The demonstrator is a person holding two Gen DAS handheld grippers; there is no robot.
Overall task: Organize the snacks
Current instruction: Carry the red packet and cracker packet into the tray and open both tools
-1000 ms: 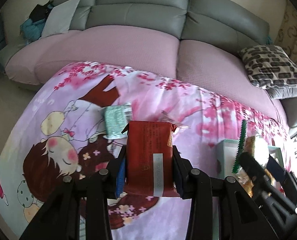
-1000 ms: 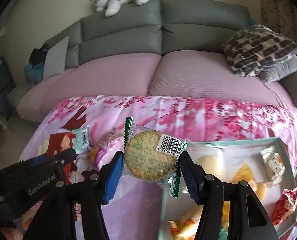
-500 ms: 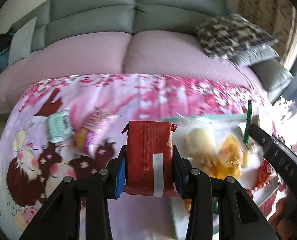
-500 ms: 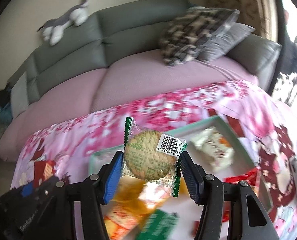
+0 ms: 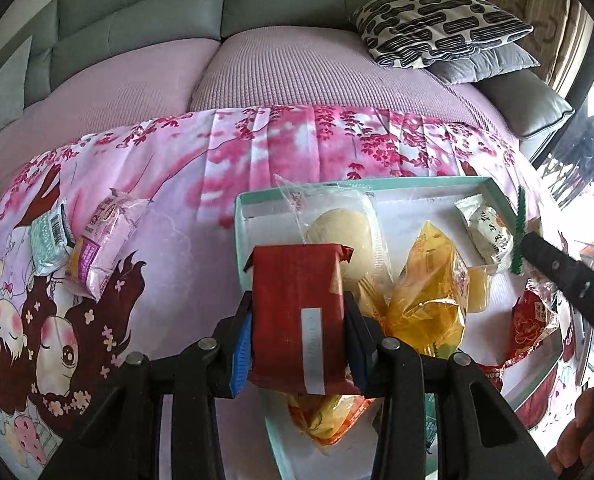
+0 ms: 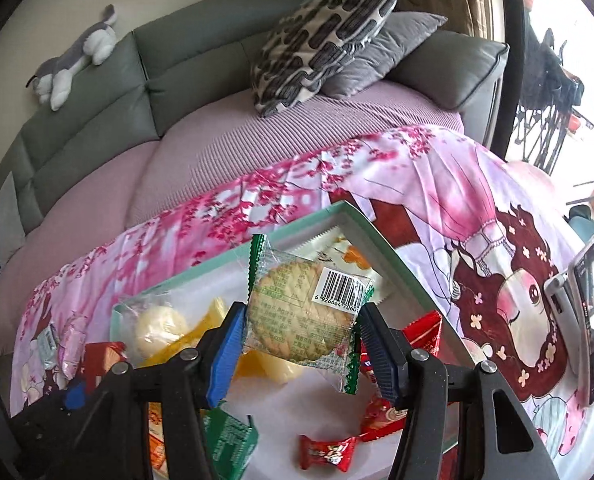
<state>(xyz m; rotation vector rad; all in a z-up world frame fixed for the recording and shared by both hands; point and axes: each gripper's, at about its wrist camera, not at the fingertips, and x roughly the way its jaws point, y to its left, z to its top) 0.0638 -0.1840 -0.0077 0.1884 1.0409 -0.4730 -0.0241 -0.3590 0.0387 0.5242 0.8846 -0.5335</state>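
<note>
My left gripper (image 5: 299,340) is shut on a red snack packet (image 5: 299,312) and holds it above the near left part of the mint-green tray (image 5: 239,240). My right gripper (image 6: 299,344) is shut on a clear-wrapped round biscuit (image 6: 297,320) with a barcode label, above the same tray (image 6: 381,240). The tray holds several snacks: a pale bun (image 5: 343,232), yellow packets (image 5: 429,280), a white packet (image 5: 489,232), red packets (image 6: 327,450). A pink packet (image 5: 101,248) and a mint packet (image 5: 49,240) lie on the cloth left of the tray.
The table carries a pink cartoon cloth (image 5: 177,200). A sofa with a pink cover (image 5: 277,68) and patterned cushions (image 5: 437,24) stands behind it. A phone on a stand (image 6: 589,312) is at the right. A plush toy (image 6: 73,60) lies on the sofa back.
Both grippers have swung right, from over the cloth to over the tray, each keeping its snack. The loose pink and mint packets have stayed on the cloth at left.
</note>
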